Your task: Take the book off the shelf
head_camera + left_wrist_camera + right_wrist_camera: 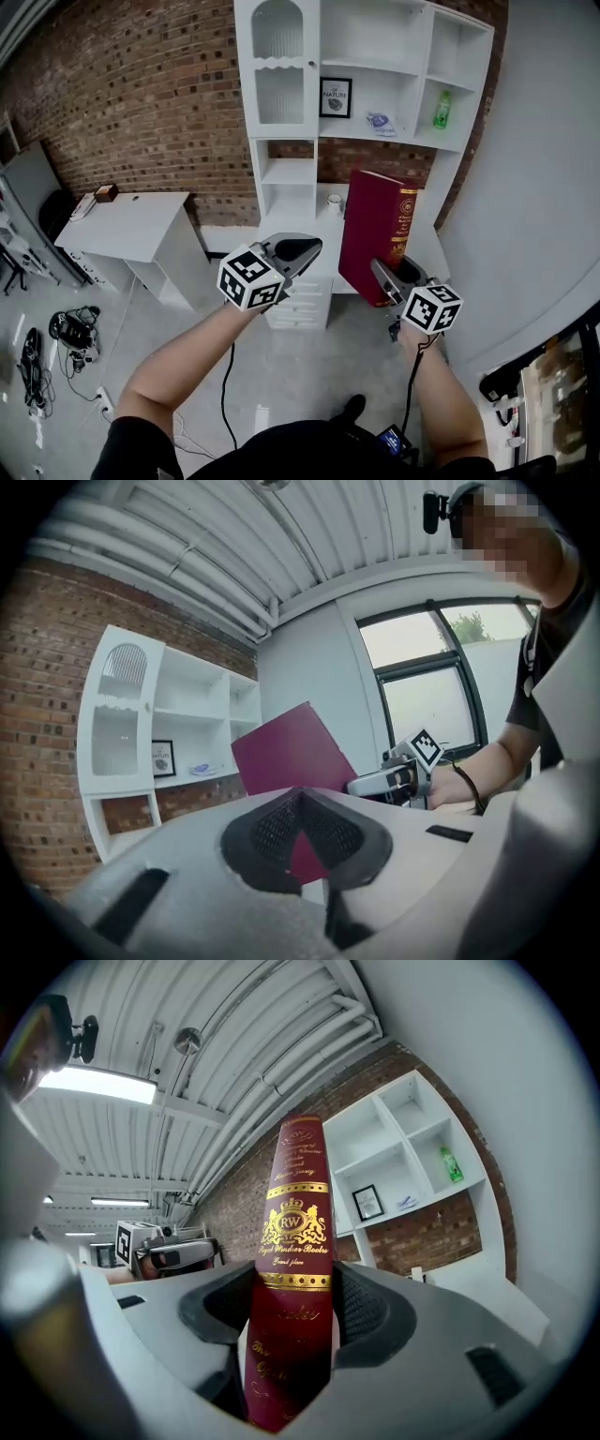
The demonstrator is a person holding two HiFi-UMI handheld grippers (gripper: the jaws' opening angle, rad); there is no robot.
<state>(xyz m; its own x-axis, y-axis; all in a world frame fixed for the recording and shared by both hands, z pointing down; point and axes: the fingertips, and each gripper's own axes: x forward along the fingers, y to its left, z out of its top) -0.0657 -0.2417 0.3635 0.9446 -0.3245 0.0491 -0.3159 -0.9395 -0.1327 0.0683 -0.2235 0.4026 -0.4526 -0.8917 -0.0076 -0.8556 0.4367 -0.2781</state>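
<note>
Between right gripper (292, 1321) jaws, book (373, 234) seemingly upright.

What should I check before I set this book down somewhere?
1. Book clear of the shelf: ok, it is in the air in front of it.
2. Right gripper grip: ok, jaws press both covers near the spine's lower end.
3. Book attitude: ok, close to upright.
4. Left gripper free to help: ok, jaws together, nothing in them.
5. Set-down spot: cannot tell; a cup stands on the counter below the shelf.
</note>
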